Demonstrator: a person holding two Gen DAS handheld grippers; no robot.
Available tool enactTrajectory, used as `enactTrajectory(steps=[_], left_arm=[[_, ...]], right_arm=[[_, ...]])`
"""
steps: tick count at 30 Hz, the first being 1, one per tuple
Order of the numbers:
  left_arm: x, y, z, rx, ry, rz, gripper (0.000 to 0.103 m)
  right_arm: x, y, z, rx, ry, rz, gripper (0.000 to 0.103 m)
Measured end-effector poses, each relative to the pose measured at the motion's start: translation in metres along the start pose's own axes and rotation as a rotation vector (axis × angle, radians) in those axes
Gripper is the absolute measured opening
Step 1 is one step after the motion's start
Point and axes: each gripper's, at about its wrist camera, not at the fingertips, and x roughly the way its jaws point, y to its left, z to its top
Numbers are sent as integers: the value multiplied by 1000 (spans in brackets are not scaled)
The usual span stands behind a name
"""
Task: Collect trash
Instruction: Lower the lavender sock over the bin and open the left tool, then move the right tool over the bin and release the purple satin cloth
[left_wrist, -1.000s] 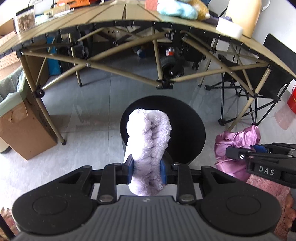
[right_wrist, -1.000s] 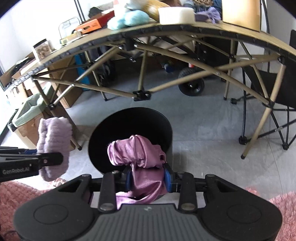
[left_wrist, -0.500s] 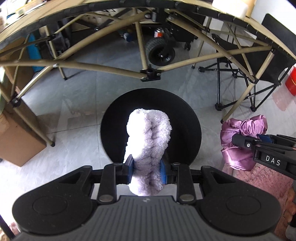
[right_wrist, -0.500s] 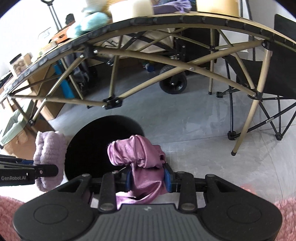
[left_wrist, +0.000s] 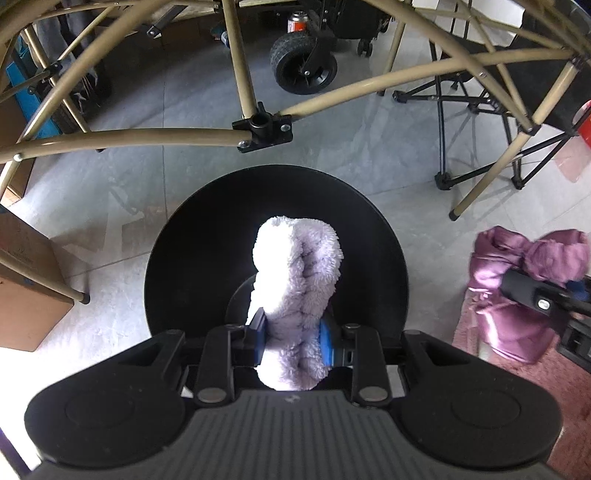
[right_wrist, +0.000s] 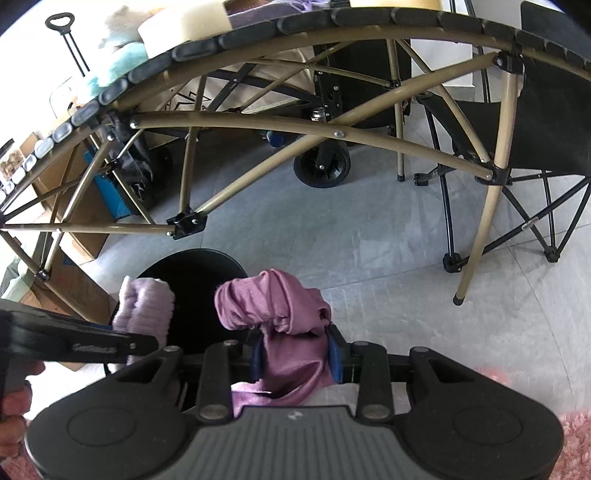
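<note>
The fluffy lilac cloth (left_wrist: 295, 295) is clamped upright in the left gripper (left_wrist: 293, 341), directly over the black bin (left_wrist: 192, 258) (release suffices); the right gripper (right_wrist: 293, 354), clamped on pink fabric (right_wrist: 280, 317), is held right of the bin.

Two cloths (left_wrist: 295, 280) (left_wrist: 517, 280), one bin (left_wrist: 207, 258)

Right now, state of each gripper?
Left gripper: closed on the fluffy lilac cloth, above the black bin.
Right gripper: closed on the purple cloth, beside the bin.
</note>
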Motion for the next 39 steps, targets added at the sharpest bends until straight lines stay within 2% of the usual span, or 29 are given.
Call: enactTrajectory(steps=[3,5,6,8,9,10,14,21,29,39], left_arm=[[6,-6,3,-4,5,20,29],[6,-9,3,-8,3,22,34],[5,-10,3,-15,-4,27,41],[3,-11,3,-27,-17,38,66],[2,-11,3,-39,-24,46,91],[0,-11,3,-55,-35,61,102],[-9,-12,1,-90,-45,98,103],[-44,-23,-12,-96,-95,159,103],[-85,-34,-38,-113,-171,180,103],[-116,-20,-68,-165,-211,185,103]], right_arm=[[-3,-3,0,9,-13,10,32],[-6,-7,-1,14,-26,14,32],[-7,-9,-1,21,-31,18,32],[-12,-12,-1,28,-47,25,32],[-15,-13,-2,30,-54,27,32],[-17,-14,-3,31,-59,32,32],[-27,-17,-5,34,-88,51,32],[-54,-21,-5,44,-154,108,32],[-84,-13,-13,6,-223,159,32],[-96,2,-24,-43,-225,175,33]])
